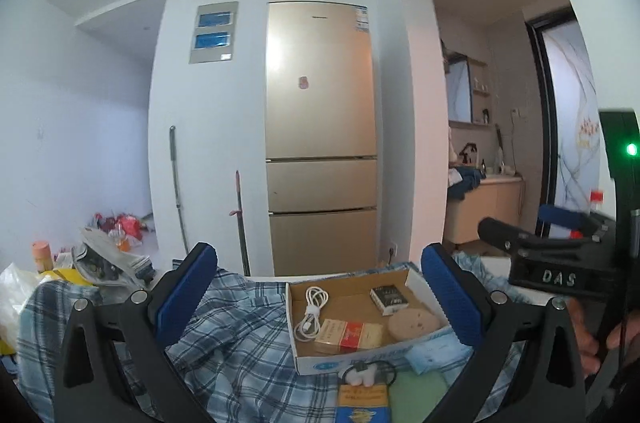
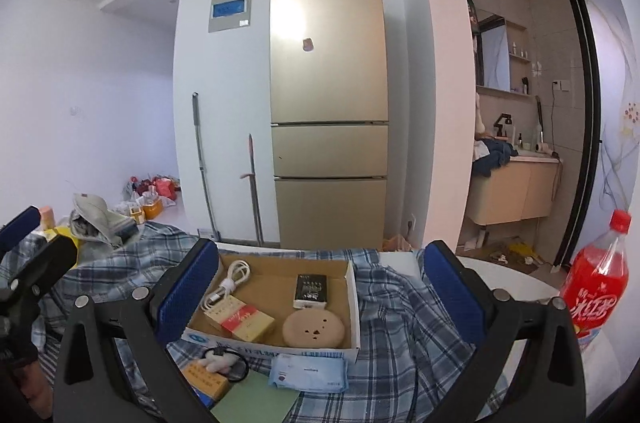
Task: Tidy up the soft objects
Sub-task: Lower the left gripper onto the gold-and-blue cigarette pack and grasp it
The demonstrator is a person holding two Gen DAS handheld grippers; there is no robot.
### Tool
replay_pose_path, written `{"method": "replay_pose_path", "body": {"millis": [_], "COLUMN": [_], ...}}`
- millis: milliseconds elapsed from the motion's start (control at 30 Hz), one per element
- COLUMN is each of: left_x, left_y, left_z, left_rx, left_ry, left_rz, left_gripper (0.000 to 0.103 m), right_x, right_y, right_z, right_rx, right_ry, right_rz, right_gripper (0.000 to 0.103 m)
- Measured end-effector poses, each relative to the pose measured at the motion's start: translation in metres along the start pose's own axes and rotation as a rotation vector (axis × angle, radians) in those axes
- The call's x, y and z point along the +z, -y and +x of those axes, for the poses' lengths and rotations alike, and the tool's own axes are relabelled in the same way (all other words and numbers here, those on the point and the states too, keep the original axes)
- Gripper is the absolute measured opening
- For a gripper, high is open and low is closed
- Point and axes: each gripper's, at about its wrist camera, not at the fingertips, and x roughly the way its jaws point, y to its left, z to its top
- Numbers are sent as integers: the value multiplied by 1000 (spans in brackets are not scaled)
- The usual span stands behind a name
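Both tongs hang spread wide and empty above the tabletop: left tongs (image 1: pixel 320 303), right tongs (image 2: pixel 320 291). Plaid cloth (image 2: pixel 404 319) lies rumpled under and around the cardboard box (image 2: pixel 352 307), bunching at the box's 3 o'clock side. Box holds a cable (image 2: pixel 228 283), packets and a round puff (image 2: pixel 314 329); likely sorted goods. Wipes pack (image 2: pixel 308 371) sits at its 6 o'clock. Red bottle (image 2: pixel 596 295) crowds 3 o'clock; 9 o'clock is cluttered.

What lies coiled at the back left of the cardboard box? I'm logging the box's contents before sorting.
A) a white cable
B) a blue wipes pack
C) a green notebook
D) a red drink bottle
A: the white cable lies coiled in the cardboard box, at its back left corner, behind the red and cream carton.
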Motion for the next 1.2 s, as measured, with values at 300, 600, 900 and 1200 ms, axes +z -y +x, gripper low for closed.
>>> {"method": "replay_pose_path", "body": {"millis": [300, 600, 900, 1200], "left_x": [-46, -56, -73, -98], "left_y": [9, 9, 0, 23], "left_z": [40, 56, 87, 105], "left_rx": [-15, -11, -76, -182], "left_ry": [-163, -261, -514, -718], "left_rz": [20, 6, -45, 36], "left_gripper": [103, 103, 102, 91], "right_x": [-34, -45, -49, -60], "right_y": [-4, -2, 16, 26], "right_z": [27, 41, 58, 77], "right_rx": [-106, -61, -45, -3], "right_ry": [-48, -139, -272, -389], "right_rz": [-70, -84, 20, 78], "right_gripper": [102, 102, 102, 102]}}
